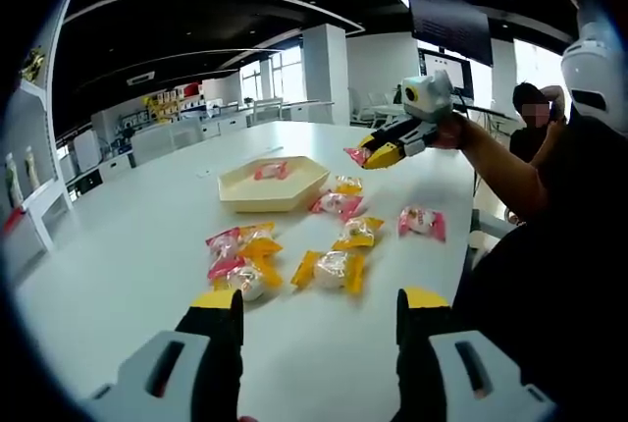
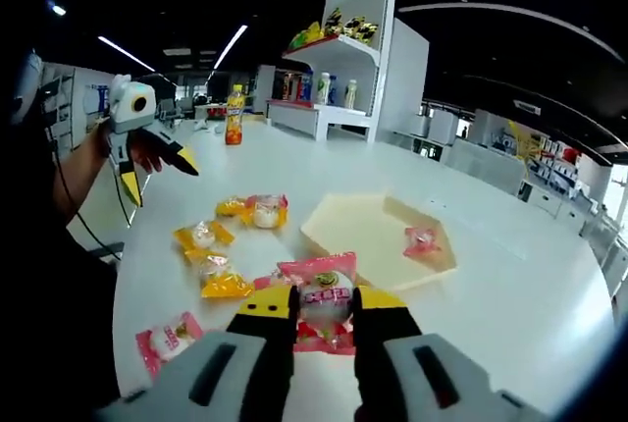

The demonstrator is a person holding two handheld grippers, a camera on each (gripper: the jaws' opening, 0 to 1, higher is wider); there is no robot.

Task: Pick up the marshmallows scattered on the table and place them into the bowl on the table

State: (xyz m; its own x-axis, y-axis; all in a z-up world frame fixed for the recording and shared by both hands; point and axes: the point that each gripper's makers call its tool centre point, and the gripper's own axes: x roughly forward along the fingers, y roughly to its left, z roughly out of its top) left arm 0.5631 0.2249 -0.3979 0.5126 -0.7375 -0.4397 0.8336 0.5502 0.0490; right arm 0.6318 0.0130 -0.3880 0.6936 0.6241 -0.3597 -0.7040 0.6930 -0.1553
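Note:
A cream hexagonal bowl (image 1: 247, 200) sits mid-table with one pink marshmallow packet (image 1: 272, 171) inside. Several yellow and pink packets (image 1: 334, 268) lie scattered on the white table between the bowl and me. My left gripper (image 1: 320, 304) hovers open above the near packets, nothing between its jaws. My right gripper (image 1: 372, 152) is raised to the right of the bowl, shut on a pink packet (image 1: 357, 155). In the right gripper view, that pink packet (image 2: 324, 309) is pinched in the right gripper (image 2: 324, 302), short of the bowl (image 2: 339, 231). The left gripper (image 2: 159, 177) shows open at the left.
The table (image 1: 128, 245) is long and white, its edge curving near on the right. A shelf unit with bottles (image 2: 334, 79) and an orange bottle (image 2: 235, 113) stand at its far end. A person (image 1: 538, 123) sits beyond the table.

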